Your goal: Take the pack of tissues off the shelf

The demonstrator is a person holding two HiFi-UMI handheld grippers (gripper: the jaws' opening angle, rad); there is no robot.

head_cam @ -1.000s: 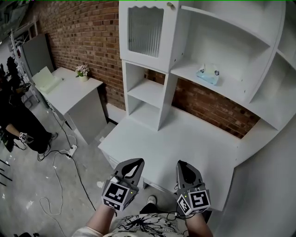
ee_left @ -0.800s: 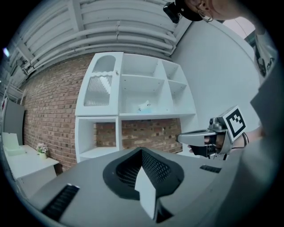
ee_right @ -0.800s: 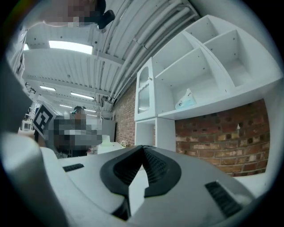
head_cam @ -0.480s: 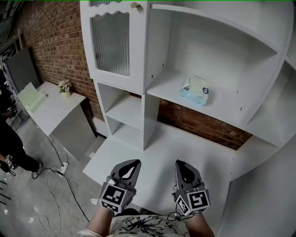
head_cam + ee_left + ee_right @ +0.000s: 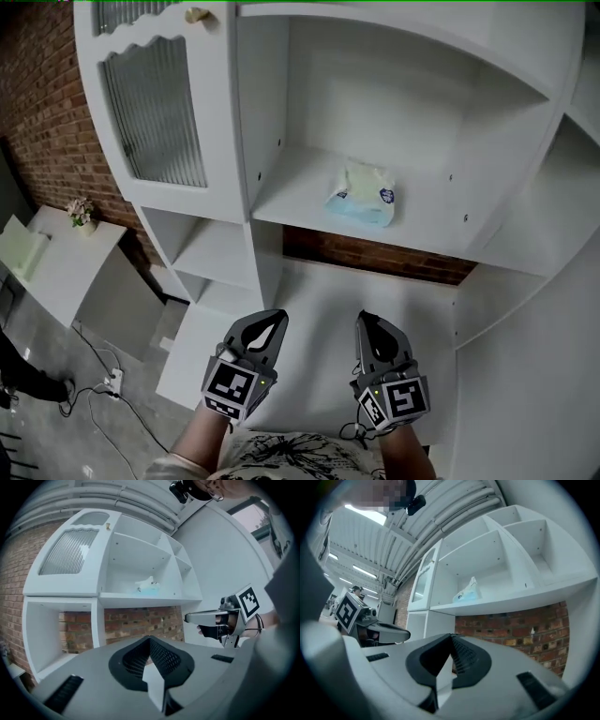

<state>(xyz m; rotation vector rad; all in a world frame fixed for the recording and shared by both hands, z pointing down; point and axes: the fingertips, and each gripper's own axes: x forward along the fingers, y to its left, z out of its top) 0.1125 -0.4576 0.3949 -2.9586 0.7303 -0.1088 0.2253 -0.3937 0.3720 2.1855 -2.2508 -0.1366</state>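
The pack of tissues (image 5: pixel 362 195), pale blue with white tissue sticking up, lies on the white shelf (image 5: pixel 427 220) in the wide open compartment. It also shows small in the left gripper view (image 5: pixel 147 587) and the right gripper view (image 5: pixel 467 593). My left gripper (image 5: pixel 273 320) and right gripper (image 5: pixel 367 321) hang side by side well below the shelf, over the desk top. Both are shut with nothing in them. The pack is far ahead of both and above them, untouched.
A cabinet door with ribbed glass (image 5: pixel 155 112) and a knob (image 5: pixel 197 14) stands left of the open compartment. Smaller cubbies (image 5: pixel 220 253) sit below it. The white desk top (image 5: pixel 328 291) backs onto a brick wall (image 5: pixel 375 255). A side table with a flower pot (image 5: pixel 81 212) and floor cables (image 5: pixel 108 380) lie to the left.
The shelf unit has come closer and slid left in the head view, and the tissue pack now looks larger and nearer the middle. Both grippers stay low and shut.
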